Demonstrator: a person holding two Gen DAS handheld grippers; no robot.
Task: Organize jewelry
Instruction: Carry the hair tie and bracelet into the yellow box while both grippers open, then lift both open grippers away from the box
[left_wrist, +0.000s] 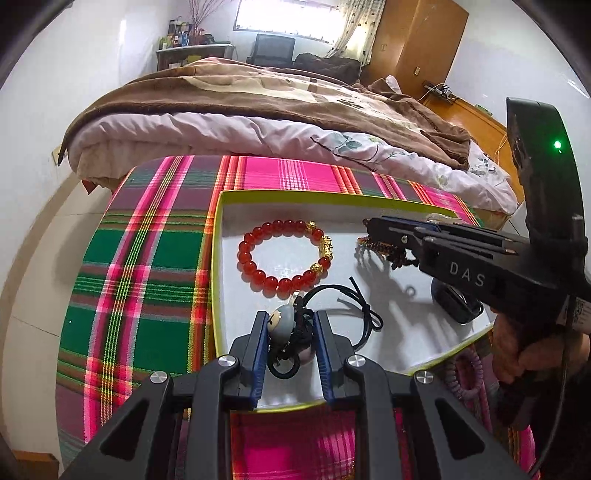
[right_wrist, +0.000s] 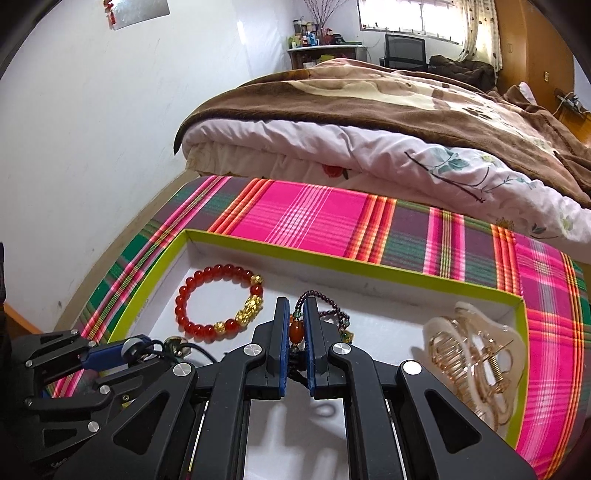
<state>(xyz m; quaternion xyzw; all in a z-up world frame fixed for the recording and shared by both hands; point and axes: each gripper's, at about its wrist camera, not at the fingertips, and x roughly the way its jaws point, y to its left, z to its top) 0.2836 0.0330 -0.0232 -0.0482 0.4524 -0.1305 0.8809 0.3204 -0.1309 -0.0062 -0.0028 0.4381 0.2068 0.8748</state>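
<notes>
A white tray with a lime-green rim (left_wrist: 221, 258) (right_wrist: 369, 267) lies on a plaid cloth. A red bead bracelet with gold charms (left_wrist: 284, 254) (right_wrist: 218, 299) lies in it. My left gripper (left_wrist: 290, 321) is shut on a black cord pendant with a grey stone (left_wrist: 280, 325), low over the tray's near side. My right gripper (right_wrist: 297, 306) is shut on a dark bead string with an orange bead (right_wrist: 297, 330); in the left wrist view (left_wrist: 369, 227) the beads (left_wrist: 380, 251) hang below it above the tray.
A clear amber hair claw (right_wrist: 472, 354) lies in the tray's right end. A dark object (left_wrist: 456, 302) sits in the tray under the right gripper. A purple spiral hair tie (left_wrist: 467, 373) lies outside the rim. A bed with a brown blanket (right_wrist: 369, 110) stands behind the table.
</notes>
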